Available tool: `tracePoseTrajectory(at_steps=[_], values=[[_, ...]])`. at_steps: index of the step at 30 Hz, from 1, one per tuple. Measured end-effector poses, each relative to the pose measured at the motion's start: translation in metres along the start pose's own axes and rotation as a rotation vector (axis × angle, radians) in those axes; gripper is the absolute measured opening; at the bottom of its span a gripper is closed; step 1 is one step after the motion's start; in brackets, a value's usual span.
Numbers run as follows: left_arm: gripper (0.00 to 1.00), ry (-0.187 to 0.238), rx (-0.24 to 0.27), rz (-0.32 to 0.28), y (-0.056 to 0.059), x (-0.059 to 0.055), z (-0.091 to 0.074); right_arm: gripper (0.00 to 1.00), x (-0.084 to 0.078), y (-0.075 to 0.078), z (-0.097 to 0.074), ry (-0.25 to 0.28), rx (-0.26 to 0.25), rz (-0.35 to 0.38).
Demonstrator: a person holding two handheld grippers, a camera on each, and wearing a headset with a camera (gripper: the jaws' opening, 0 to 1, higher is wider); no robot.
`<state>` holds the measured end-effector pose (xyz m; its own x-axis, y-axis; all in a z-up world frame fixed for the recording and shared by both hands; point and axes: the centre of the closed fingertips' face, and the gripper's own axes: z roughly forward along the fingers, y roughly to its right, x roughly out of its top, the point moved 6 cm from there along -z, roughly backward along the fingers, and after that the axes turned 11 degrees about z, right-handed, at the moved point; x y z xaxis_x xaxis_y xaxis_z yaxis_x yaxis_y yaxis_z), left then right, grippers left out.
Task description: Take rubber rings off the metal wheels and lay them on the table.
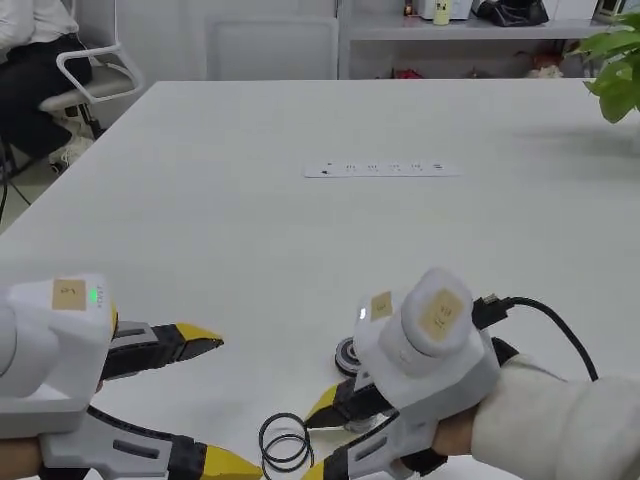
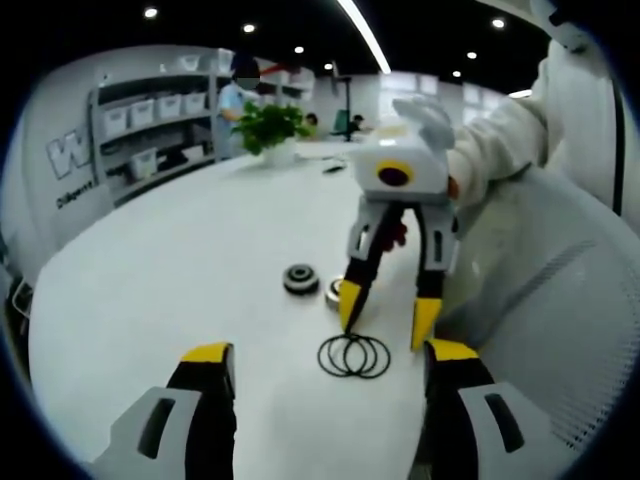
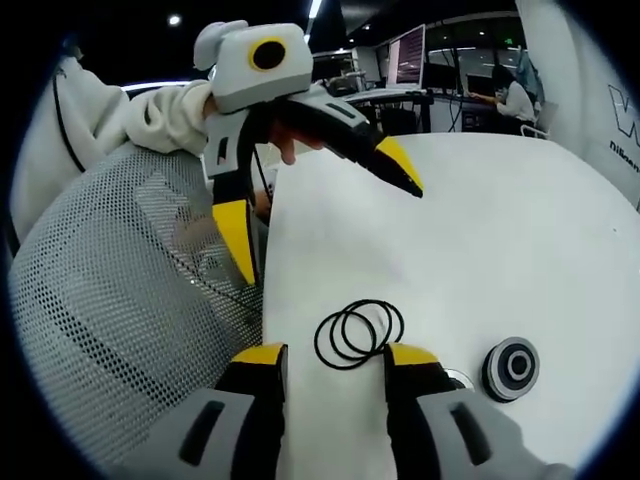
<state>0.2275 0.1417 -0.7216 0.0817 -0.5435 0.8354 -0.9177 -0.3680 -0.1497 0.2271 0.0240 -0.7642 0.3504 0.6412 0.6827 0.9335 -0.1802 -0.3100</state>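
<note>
Three black rubber rings lie overlapping on the white table, close to its near edge. In the right gripper view the rings lie just beyond my right gripper, which is open and empty. A dark-rimmed metal wheel sits to its right, and a second wheel is partly hidden behind the jaw. In the left gripper view my left gripper is open in front of the rings, with both wheels beyond. In the head view the left gripper and right gripper flank the rings, near one wheel.
A white power strip lies mid-table. A green plant stands at the far right corner. A chair with a seated person is at the far left. A mesh chair back stands against the table's near edge.
</note>
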Motion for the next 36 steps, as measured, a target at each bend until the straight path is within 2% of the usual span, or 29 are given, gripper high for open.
tracePoseTrajectory(at_steps=[11, 15, 20, 36], values=[[0.78, 0.0, 0.002, -0.001, -0.0002, 0.0002, -0.0001, 0.37, -0.0017, -0.0015, 0.0012, -0.017, -0.008, -0.052], [0.78, 0.0, 0.002, -0.001, -0.0001, 0.0002, -0.0001, 0.37, -0.0026, -0.004, 0.0018, -0.031, -0.014, -0.104], [0.78, 0.001, 0.003, 0.0, -0.0002, 0.0, -0.0002, 0.33, 0.0013, -0.0046, 0.0001, -0.012, -0.012, -0.114], [0.78, 0.0, 0.002, 0.0, -0.0003, 0.0, -0.0001, 0.33, 0.0024, -0.002, -0.0017, -0.008, -0.02, -0.106]])
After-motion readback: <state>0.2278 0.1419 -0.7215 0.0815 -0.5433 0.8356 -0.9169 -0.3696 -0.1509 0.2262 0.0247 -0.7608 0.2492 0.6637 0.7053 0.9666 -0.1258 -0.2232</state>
